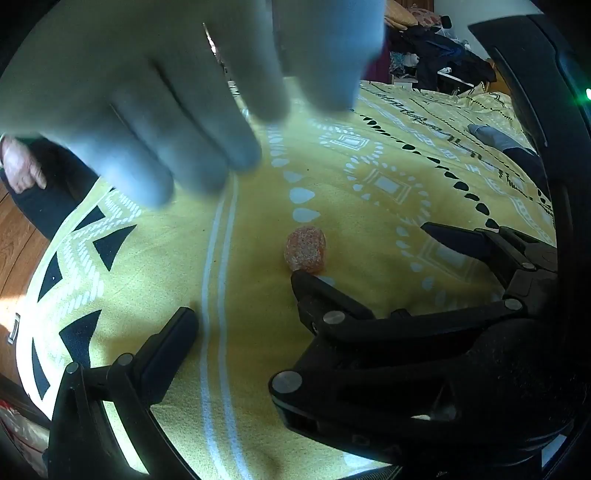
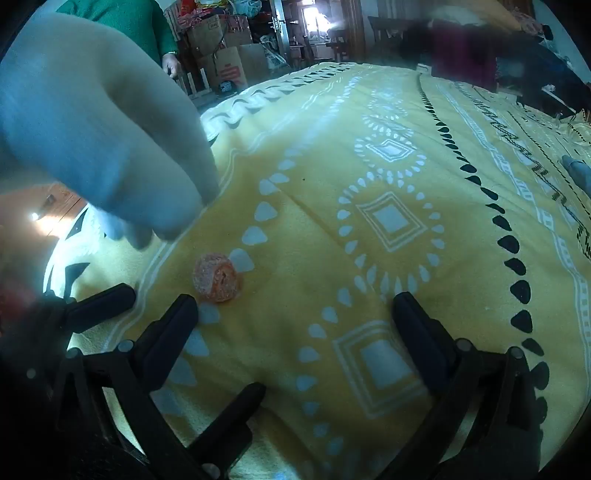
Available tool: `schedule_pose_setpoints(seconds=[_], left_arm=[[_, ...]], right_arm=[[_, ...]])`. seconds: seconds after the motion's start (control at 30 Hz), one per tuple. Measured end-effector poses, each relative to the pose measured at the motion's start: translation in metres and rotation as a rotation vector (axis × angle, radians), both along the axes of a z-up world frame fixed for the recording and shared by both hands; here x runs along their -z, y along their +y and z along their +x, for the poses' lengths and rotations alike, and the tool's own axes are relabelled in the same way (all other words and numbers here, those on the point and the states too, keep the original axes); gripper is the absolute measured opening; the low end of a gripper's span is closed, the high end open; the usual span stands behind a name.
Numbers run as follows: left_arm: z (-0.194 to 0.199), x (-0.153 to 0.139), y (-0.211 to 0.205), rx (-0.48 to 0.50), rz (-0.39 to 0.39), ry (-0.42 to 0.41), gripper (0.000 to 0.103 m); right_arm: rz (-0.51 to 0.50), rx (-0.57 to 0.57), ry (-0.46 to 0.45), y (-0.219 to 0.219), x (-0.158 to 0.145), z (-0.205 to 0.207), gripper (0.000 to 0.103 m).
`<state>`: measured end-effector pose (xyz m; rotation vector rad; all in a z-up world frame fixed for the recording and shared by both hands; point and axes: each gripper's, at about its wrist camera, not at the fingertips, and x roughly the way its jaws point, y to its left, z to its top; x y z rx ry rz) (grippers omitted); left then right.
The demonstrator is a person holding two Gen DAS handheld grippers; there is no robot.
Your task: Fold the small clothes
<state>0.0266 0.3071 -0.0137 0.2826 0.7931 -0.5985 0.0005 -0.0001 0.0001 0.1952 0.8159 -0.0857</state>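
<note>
A small rolled orange cloth (image 1: 306, 250) (image 2: 218, 277) lies on the yellow patterned blanket (image 1: 258, 369) (image 2: 369, 147). My right gripper (image 2: 293, 304) (image 1: 362, 252) is open, its left fingertip just short of the roll, nothing between its fingers. My left gripper (image 2: 190, 341) is open too and sits low on the blanket left of the right one; its right finger passes under the right gripper. A pale, blurred glove shape (image 1: 166, 92) (image 2: 110, 140) hangs close to the cameras, fingers pointing down. Neither gripper touches it. I cannot tell whether a hand is inside.
A grey garment (image 1: 495, 136) (image 2: 578, 171) lies far right on the blanket. A person in a green top (image 2: 140, 26) stands at the bed's far left edge. Cardboard boxes (image 2: 225, 62) and piled clothes (image 1: 436, 48) lie beyond. Wooden floor (image 1: 14, 243) shows left.
</note>
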Motion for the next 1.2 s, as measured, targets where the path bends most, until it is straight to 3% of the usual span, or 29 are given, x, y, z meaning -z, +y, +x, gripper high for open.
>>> schedule_pose_setpoints(seconds=[0.2,1.2], left_arm=[[0.001,0.006,0.008,0.007,0.002,0.040,0.103],[0.000,0.002,0.007,0.003,-0.001,0.020,0.103]], right_arm=[[-0.014,0.002,0.009,0.001,0.001,0.001,0.103],[-0.008,0.003,0.007,0.003,0.000,-0.001,0.103]])
